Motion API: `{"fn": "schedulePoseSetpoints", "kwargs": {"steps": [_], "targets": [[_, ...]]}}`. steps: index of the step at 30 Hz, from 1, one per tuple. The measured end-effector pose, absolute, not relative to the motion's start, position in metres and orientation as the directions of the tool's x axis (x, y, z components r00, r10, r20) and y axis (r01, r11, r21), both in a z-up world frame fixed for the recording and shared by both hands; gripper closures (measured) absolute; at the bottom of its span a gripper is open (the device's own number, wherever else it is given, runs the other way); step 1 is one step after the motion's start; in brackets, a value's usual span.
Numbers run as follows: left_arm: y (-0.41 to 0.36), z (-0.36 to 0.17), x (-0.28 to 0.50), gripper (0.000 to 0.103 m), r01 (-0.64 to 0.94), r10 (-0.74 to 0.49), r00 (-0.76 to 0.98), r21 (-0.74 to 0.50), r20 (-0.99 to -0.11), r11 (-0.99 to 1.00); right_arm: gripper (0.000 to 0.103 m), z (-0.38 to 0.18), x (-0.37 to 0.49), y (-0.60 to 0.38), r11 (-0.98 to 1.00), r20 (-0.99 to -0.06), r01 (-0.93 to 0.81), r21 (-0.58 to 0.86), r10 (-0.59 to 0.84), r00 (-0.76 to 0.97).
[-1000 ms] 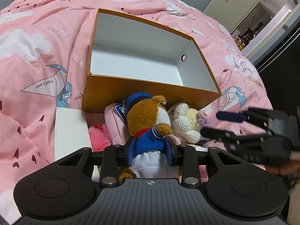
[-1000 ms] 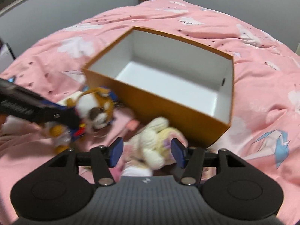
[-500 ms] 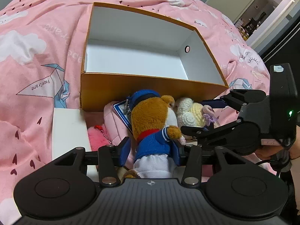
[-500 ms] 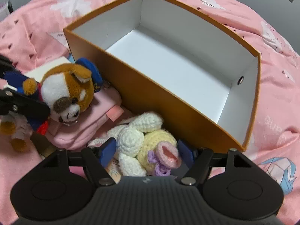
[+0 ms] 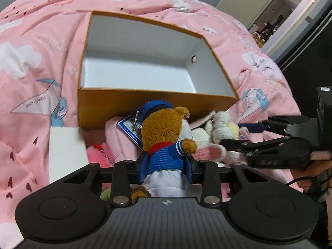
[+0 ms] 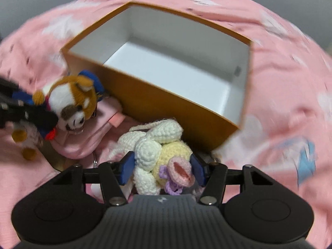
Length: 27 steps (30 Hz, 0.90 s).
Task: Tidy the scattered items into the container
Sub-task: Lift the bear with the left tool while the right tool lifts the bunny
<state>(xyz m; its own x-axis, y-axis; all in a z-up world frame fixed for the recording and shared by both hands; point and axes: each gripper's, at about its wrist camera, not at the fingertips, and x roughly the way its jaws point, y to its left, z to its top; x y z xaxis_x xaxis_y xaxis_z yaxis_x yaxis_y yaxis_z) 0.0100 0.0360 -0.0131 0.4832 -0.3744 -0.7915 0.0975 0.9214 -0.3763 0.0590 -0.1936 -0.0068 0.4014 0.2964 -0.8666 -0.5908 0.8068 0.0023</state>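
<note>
An orange box [image 5: 145, 101] with an empty white inside lies on the pink duvet. In front of its near wall, my left gripper [image 5: 166, 166] has its jaws closing on a brown plush dog in a blue sailor suit [image 5: 164, 128], pads pressed into the jacket. To its right, my right gripper [image 5: 244, 134] has its jaws closing around a cream crochet bunny [image 5: 220, 128]. In the right wrist view the bunny [image 6: 157, 143] fills the gap of the right gripper [image 6: 162, 167], both blue pads against it. There the dog [image 6: 72, 99] sits at the left in the left gripper [image 6: 29, 103], beside the box [image 6: 166, 108].
A pink pouch [image 6: 87, 137] lies under the dog, with a blue tag [image 5: 129, 128] on it. A white card [image 5: 64, 153] and a pink fluffy charm [image 5: 97, 155] lie left of the toys. The duvet [image 5: 41, 103] surrounds everything. A hand [image 5: 311, 178] holds the right gripper.
The right gripper came down over the crochet bunny and its pads have closed in on it. The left jaws widened around the dog, then narrowed onto it again.
</note>
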Motion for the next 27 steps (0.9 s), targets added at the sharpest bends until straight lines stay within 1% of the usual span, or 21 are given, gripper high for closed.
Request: {"fn": "schedulePoseSetpoints", "kwargs": {"steps": [4, 6, 8, 13, 14, 17, 20, 22, 23, 25, 27], "targets": [[0.026, -0.007, 0.012, 0.063, 0.141, -0.417, 0.484, -0.402, -0.769, 0.905, 0.042, 0.002, 0.061, -0.230, 0.867, -0.851, -0.435, 0.243, 0.405, 0.333], [0.018, -0.007, 0.014, 0.063, 0.161, -0.435, 0.475, -0.410, -0.765, 0.898, 0.042, 0.003, 0.057, -0.239, 0.870, -0.844, -0.387, 0.307, 0.436, 0.311], [0.009, -0.010, 0.015, 0.063, 0.181, -0.442, 0.461, -0.407, -0.769, 0.895, 0.041, 0.000, 0.053, -0.244, 0.877, -0.849, -0.365, 0.312, 0.430, 0.306], [-0.007, -0.022, 0.019, 0.063, 0.197, -0.456, 0.416, -0.412, -0.786, 0.890, 0.040, -0.010, 0.045, -0.246, 0.918, -0.878, -0.330, 0.220, 0.334, 0.343], [-0.009, -0.024, 0.020, 0.063, 0.198, -0.455, 0.409, -0.410, -0.791, 0.890, 0.037, -0.008, 0.042, -0.245, 0.920, -0.877, -0.341, 0.192, 0.317, 0.362], [-0.011, -0.027, 0.020, 0.063, 0.195, -0.450, 0.398, -0.405, -0.800, 0.893, 0.033, -0.004, 0.033, -0.232, 0.909, -0.868, -0.411, 0.074, 0.261, 0.421], [-0.010, -0.027, 0.019, 0.063, 0.190, -0.439, 0.406, -0.396, -0.801, 0.898, 0.032, 0.003, 0.021, -0.216, 0.865, -0.851, -0.498, -0.060, 0.216, 0.479], [-0.011, -0.027, 0.019, 0.063, 0.185, -0.430, 0.408, -0.389, -0.805, 0.903, 0.035, 0.006, 0.012, -0.207, 0.819, -0.834, -0.557, -0.139, 0.207, 0.512], [-0.012, -0.028, 0.019, 0.063, 0.184, -0.428, 0.406, -0.386, -0.808, 0.904, 0.040, 0.007, 0.007, -0.202, 0.788, -0.826, -0.592, -0.170, 0.214, 0.522], [-0.012, -0.028, 0.018, 0.063, 0.184, -0.426, 0.403, -0.384, -0.810, 0.905, 0.047, 0.014, 0.000, -0.200, 0.727, -0.817, -0.656, -0.204, 0.243, 0.523], [-0.012, -0.028, 0.018, 0.063, 0.183, -0.425, 0.405, -0.383, -0.809, 0.905, 0.051, 0.016, -0.007, -0.191, 0.655, -0.817, -0.720, -0.228, 0.274, 0.508]]}}
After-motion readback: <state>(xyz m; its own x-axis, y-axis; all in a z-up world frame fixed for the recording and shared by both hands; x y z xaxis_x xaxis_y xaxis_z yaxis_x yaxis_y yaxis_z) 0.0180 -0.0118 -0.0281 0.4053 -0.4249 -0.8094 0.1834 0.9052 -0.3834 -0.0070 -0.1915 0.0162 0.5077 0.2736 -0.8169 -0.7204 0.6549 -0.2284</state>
